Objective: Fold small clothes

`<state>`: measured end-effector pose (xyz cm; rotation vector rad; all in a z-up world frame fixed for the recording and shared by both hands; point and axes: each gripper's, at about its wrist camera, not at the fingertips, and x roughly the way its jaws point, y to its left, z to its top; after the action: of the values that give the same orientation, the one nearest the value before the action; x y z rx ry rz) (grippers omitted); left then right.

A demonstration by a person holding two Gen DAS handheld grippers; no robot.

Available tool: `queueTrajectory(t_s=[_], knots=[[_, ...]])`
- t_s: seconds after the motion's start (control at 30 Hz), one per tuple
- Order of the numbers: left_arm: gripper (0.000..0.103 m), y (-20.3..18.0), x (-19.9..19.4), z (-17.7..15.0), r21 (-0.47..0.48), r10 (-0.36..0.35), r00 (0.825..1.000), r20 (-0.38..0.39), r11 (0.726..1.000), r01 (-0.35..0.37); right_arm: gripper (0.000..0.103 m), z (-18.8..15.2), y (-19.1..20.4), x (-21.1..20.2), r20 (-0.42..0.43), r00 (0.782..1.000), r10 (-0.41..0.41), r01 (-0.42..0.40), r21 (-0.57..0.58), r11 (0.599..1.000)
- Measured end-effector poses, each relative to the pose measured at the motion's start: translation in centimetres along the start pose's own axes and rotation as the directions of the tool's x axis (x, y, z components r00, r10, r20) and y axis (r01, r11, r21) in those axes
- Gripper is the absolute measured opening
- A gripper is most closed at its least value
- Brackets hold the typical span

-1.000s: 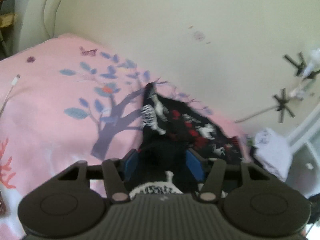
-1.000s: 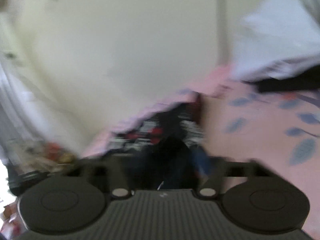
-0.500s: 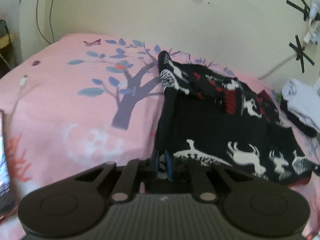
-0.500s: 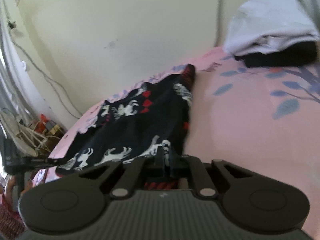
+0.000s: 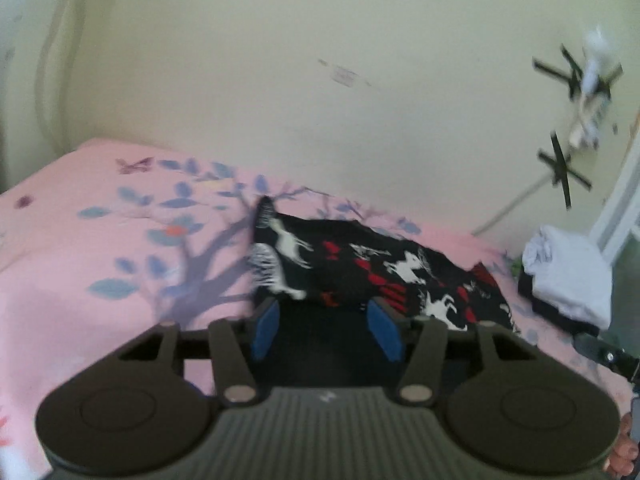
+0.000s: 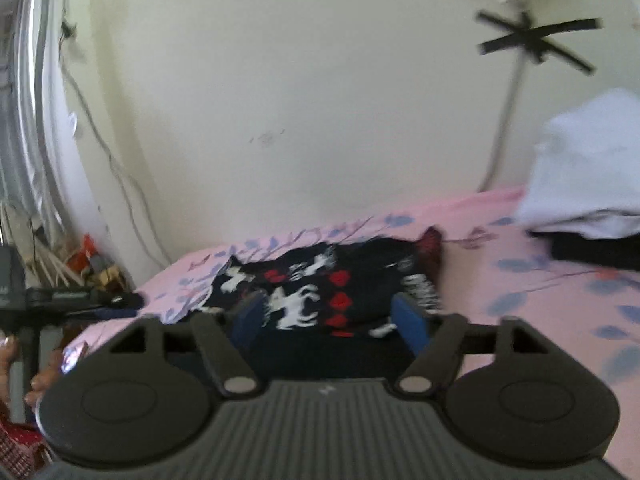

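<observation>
A black garment with white animal figures and red hearts [image 5: 360, 264] lies bunched on the pink bedsheet [image 5: 80, 280] near the wall. My left gripper [image 5: 324, 332] sits at its near left edge. Its blue pads [image 5: 264, 332] stand apart and the jaws are opening, with dark cloth lying loose between them. In the right wrist view the same garment [image 6: 320, 284] lies ahead, and my right gripper [image 6: 328, 318] is at its near right edge. Its jaws are opening wide too, with cloth between the pads [image 6: 408, 320] but not pressed.
A folded pile of white and black clothes [image 5: 568, 280] [image 6: 588, 184] sits on the bed to the right of the garment. The cream wall [image 5: 320, 100] runs close behind. Clutter and cables [image 6: 88, 264] stand beyond the bed's left end.
Half a second ago both grippers were shut on the garment's near edge. Now both sets of pads stand apart, and the garment lies more bunched toward the wall.
</observation>
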<state>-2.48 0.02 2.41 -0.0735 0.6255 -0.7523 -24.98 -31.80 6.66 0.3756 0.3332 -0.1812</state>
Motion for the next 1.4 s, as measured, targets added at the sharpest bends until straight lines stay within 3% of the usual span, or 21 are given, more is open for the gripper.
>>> queueTrajectory(t_s=[0.07, 0.17, 0.2, 0.23, 0.33, 0.47, 0.6, 0.73, 0.83, 1.03, 1.4], knots=[[0.051, -1.0, 2.5, -0.5, 0.046, -0.006, 0.999, -0.046, 0.999, 0.008, 0.084, -0.3, 0.4, 2.6, -0.066, 0.998, 0.014, -0.013, 0.01, 1.0], [0.051, -1.2, 5.0, -2.0, 0.075, 0.033, 0.994, -0.107, 0.997, -0.025, 0.084, -1.4, -0.2, 5.8, -0.189, 0.981, -0.046, 0.056, 0.048, 0.997], [0.051, -1.0, 5.6, -2.6, 0.079, 0.045, 0.991, -0.125, 0.996, -0.035, 0.084, -2.0, -0.6, 6.1, -0.182, 0.982, -0.046, 0.058, 0.058, 0.997], [0.054, -1.1, 5.3, -3.2, 0.105, 0.047, 0.995, -0.087, 0.994, -0.038, 0.085, -2.4, -0.7, 5.9, -0.157, 0.987, -0.042, 0.048, 0.036, 0.998], [0.063, -1.8, 5.2, -4.0, 0.17, 0.059, 0.996, -0.071, 0.984, -0.046, 0.086, -2.6, -0.5, 5.8, -0.157, 0.987, -0.044, 0.048, 0.021, 0.999], [0.072, -2.3, 5.4, -4.3, 0.207, 0.062, 0.995, -0.075, 0.977, -0.045, 0.086, -2.7, -1.1, 5.3, -0.133, 0.991, -0.019, 0.028, 0.066, 0.997], [0.078, -2.5, 5.5, -4.2, 0.212, 0.053, 0.995, -0.082, 0.977, -0.034, 0.088, -2.7, -0.6, 5.3, -0.137, 0.99, -0.023, 0.03, 0.05, 0.998], [0.097, -2.3, 5.7, -4.1, 0.209, 0.012, 0.994, -0.108, 0.978, 0.011, 0.089, -2.7, 0.3, 5.7, -0.158, 0.986, -0.052, 0.051, -0.012, 0.999], [0.102, -2.3, 5.9, -4.0, 0.209, -0.005, 0.992, -0.125, 0.977, 0.032, 0.09, -2.7, 0.2, 5.7, -0.167, 0.985, -0.048, 0.046, -0.014, 0.999], [0.103, -2.3, 6.1, -3.9, 0.208, -0.016, 0.989, -0.144, 0.977, 0.046, 0.091, -2.7, -0.9, 5.4, -0.151, 0.989, 0.006, 0.004, 0.068, 0.998], [0.103, -2.7, 6.0, -4.2, 0.25, 0.004, 0.989, -0.146, 0.968, 0.033, 0.091, -2.7, -1.1, 5.1, -0.134, 0.991, 0.022, -0.01, 0.093, 0.996]])
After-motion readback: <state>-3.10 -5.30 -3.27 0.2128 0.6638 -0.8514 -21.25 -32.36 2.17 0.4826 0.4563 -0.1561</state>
